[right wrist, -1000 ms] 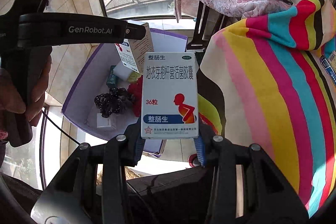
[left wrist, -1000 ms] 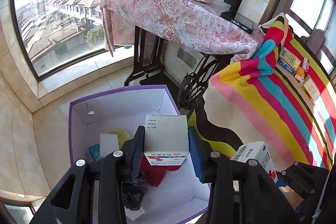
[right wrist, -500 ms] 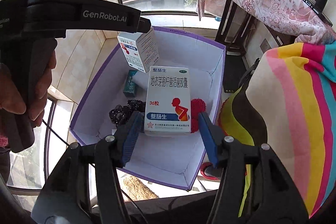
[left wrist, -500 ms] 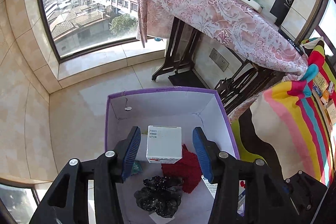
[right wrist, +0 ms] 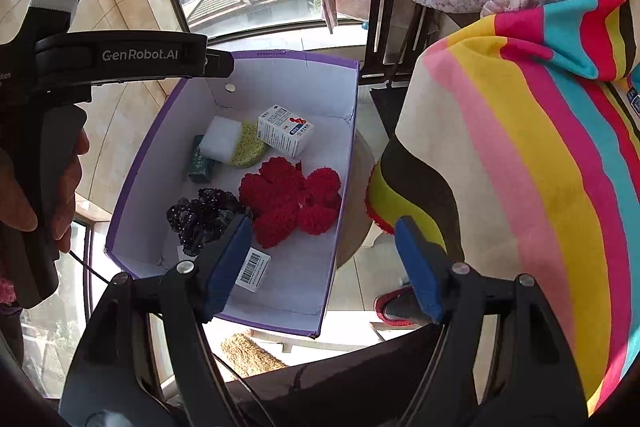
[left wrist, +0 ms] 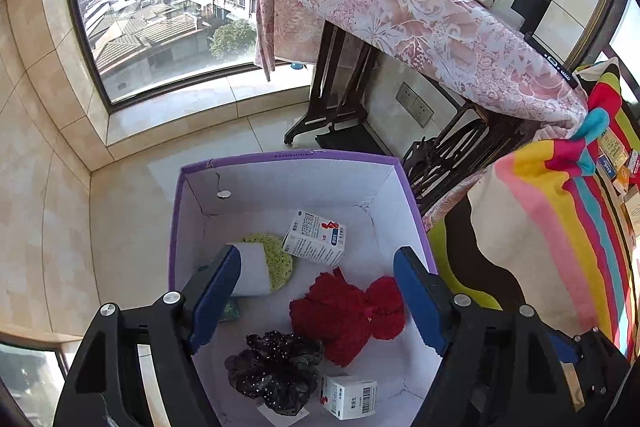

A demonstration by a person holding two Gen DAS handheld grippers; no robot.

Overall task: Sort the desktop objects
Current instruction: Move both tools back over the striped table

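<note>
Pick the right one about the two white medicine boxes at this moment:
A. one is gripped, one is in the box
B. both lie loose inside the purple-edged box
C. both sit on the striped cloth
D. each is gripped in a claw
B: one medicine box lies by the yellow sponge, the barcoded box near the front wall of the purple-edged box, and both claws, left claw and right claw, are opening with nothing between the pads.

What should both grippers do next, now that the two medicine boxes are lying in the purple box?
Probably lift both back toward the striped cloth for more items. The left gripper and right gripper are opening with nothing between them, and both medicine boxes already lie in the purple box.
</note>
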